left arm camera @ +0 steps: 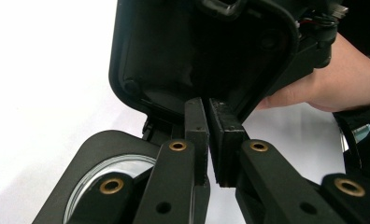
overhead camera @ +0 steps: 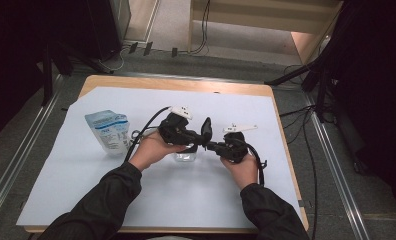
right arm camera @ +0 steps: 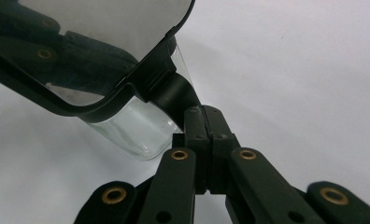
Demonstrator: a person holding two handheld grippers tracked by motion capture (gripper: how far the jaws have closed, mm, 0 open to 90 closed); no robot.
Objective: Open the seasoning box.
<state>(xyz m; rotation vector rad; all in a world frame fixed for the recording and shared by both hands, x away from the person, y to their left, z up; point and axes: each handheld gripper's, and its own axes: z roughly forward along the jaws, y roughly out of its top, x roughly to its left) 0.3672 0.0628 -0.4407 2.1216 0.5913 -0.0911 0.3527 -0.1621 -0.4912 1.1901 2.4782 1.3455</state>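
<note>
A pale blue sheet (overhead camera: pixel 186 195) covers the light wood bench (overhead camera: pixel 176 84). The pouch (overhead camera: pixel 108 131) is white with blue print. Both claws are black with brass rivets. The jar (right arm camera: pixel 136 130) looks clear, possibly glass.

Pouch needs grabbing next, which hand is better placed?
Left, probably. The pouch lies on the left gripper's side of the table, close beside that hand. The right gripper sits beyond the mirror, shut on its neck, so it can keep holding it.
</note>
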